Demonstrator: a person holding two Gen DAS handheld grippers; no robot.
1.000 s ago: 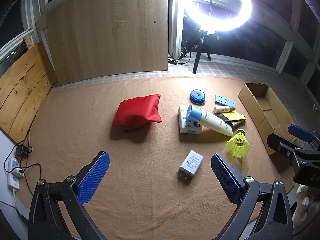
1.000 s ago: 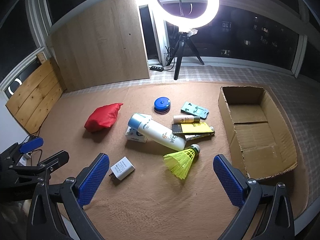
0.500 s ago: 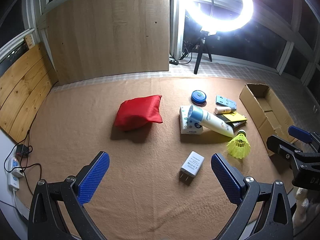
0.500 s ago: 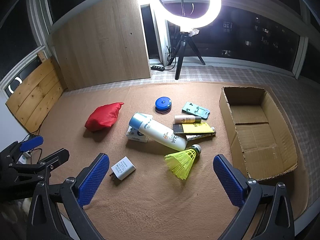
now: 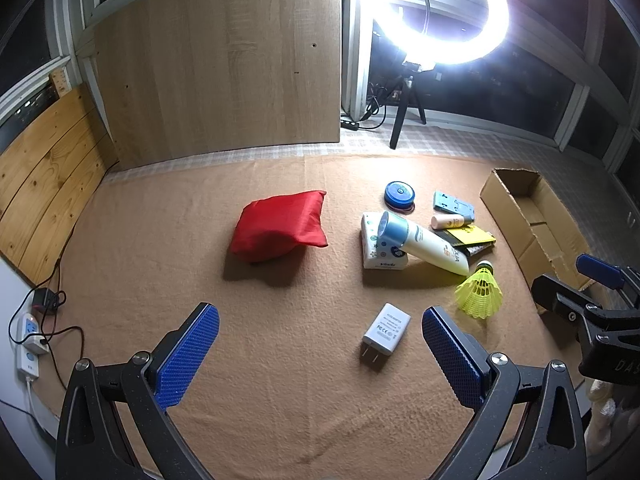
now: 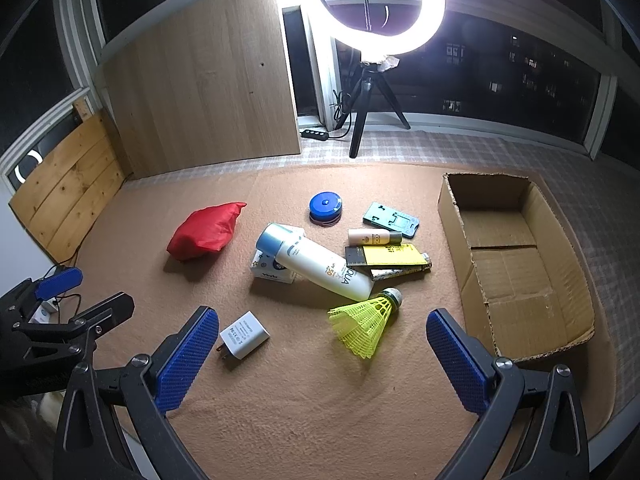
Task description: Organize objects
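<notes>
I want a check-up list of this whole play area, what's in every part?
Surface: tan blanket, bare near the grippers.
Job's things: red pouch, big bottle leaning on a tissue pack, shuttlecock, charger, blue disc, small bottle; box empty.
Clutter: nothing seen.
Grippers: left gripper and right gripper open, holding nothing.
Cables: power strip at the left edge.
Surroundings: ring light, wood panels.
</notes>
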